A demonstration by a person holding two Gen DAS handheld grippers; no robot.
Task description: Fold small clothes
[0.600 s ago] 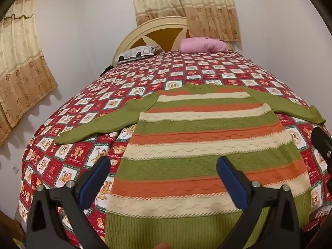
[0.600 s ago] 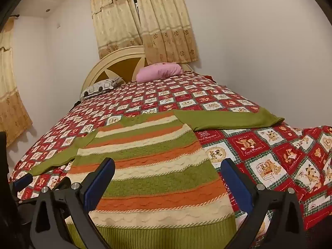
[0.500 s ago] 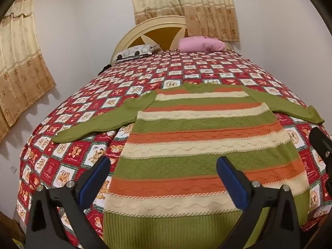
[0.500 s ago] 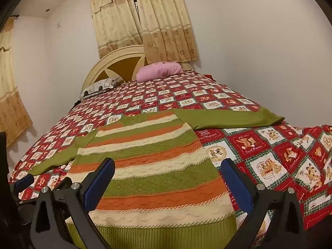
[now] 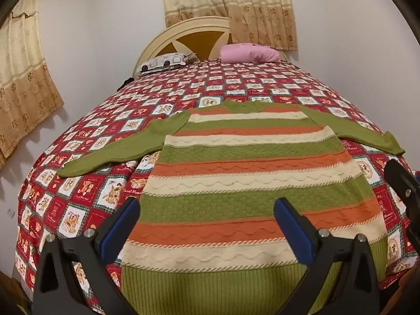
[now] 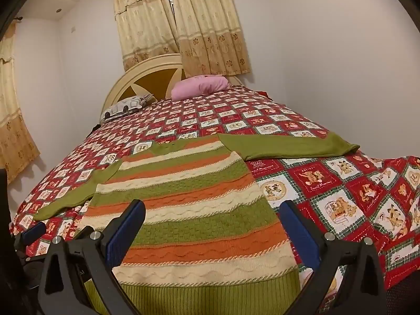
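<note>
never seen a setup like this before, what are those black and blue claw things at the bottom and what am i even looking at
Those are two hand-held grippers, one in each of a person's hands; no robot arm is involved. Each carries a wide-angle camera looking forward along its two fingers, so each picture shows its own black arms with blue pads at the bottom. One picture is from the left gripper, the other from the right gripper.

Both look over a bed with a red patchwork bedspread. A striped sweater in green, orange and cream lies flat on it, sleeves spread out to the sides. At the headboard sit a pink pillow and a patterned pillow.

Both pairs of fingers stand wide open above the sweater's hem. Nothing is held.
</note>
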